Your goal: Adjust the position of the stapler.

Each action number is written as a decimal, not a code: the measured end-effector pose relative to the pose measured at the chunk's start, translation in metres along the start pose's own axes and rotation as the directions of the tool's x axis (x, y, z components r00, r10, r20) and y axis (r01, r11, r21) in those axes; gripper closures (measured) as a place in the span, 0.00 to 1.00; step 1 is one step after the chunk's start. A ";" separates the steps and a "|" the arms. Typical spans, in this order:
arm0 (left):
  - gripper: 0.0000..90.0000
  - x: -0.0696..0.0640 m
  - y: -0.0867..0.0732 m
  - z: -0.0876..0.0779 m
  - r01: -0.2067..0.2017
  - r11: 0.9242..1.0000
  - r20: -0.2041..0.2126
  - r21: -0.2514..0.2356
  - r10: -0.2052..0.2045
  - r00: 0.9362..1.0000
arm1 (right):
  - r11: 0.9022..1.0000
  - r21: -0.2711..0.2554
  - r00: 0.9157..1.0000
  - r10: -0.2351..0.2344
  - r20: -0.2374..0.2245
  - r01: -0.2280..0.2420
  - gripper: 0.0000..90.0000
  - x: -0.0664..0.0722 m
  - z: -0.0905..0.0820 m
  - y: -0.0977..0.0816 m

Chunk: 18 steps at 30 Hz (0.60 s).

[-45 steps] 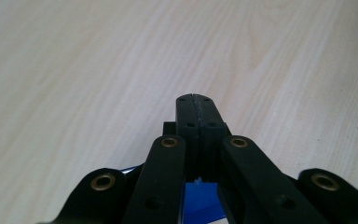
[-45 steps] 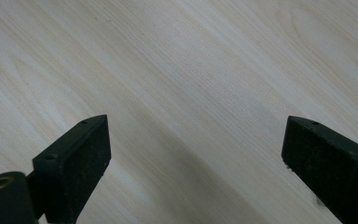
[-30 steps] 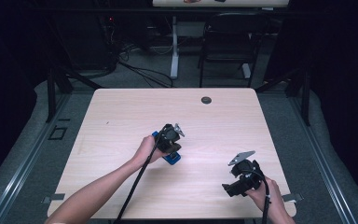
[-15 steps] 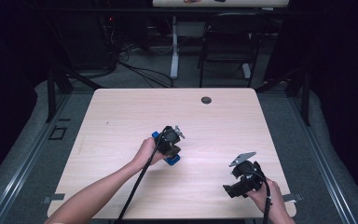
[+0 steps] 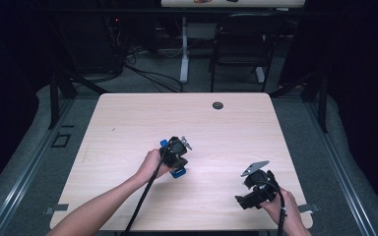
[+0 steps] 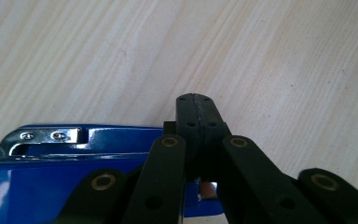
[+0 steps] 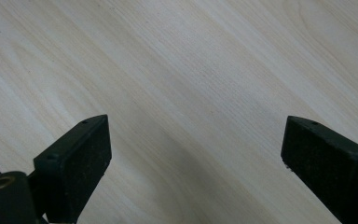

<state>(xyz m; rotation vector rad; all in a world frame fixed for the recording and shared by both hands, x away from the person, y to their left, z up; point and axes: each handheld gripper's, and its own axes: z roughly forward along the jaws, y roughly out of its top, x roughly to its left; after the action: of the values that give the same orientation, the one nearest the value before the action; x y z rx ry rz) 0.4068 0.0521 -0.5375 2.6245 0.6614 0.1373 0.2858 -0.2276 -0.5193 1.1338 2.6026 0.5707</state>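
Blue and glossy, a stapler (image 6: pixel 65 161) lies on the pale wooden table (image 5: pixel 128 123), a little left of the table's middle in the high view, where its two ends (image 5: pixel 178 173) peek out from under the left gripper. In the left gripper view the stapler stretches along the lower left of the frame, its metal end with two small rivets pointing left and its blue body passing beneath the black linkage arms. The left gripper (image 6: pixel 196 109) has its jaws pressed flat together, the two pads meeting in a thin seam with nothing visible between them; the closed tips sit over the wood just past the stapler's far edge, and whether the gripper presses on the stapler's top I cannot tell. The person's left hand (image 5: pixel 152 164) holds this gripper from the near side, its cable trailing back along the forearm. Well apart, near the table's front right corner, the right gripper (image 5: pixel 256 189) is held low in the right hand (image 5: pixel 283 211). In the right gripper view the right gripper's jaws stand wide, with bare wood grain between the pads.
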 end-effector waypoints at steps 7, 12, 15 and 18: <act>1.00 -0.005 -0.007 -0.001 0.014 1.000 -0.002 0.009 -0.014 1.000 | 1.000 0.001 1.000 -0.008 -0.001 0.008 0.09 0.001 0.000 0.001; 1.00 -0.004 -0.014 -0.005 0.021 1.000 0.015 0.018 -0.021 1.000 | 1.000 -0.005 1.000 -0.004 -0.008 0.004 0.09 0.001 0.000 0.001; 1.00 -0.006 -0.017 -0.006 0.026 1.000 0.003 0.015 -0.026 1.000 | 1.000 0.005 1.000 -0.015 -0.007 0.015 0.09 0.002 0.001 0.003; 1.00 -0.007 -0.020 -0.007 0.031 0.999 0.002 0.020 -0.031 1.000 | 1.000 -0.004 1.000 -0.012 -0.017 0.012 0.09 0.004 0.001 0.003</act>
<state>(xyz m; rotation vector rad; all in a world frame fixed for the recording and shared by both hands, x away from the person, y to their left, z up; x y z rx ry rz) 0.3912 0.0672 -0.5398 2.6315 0.7059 0.1196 0.2859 -0.2224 -0.5191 1.1156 2.6201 0.5855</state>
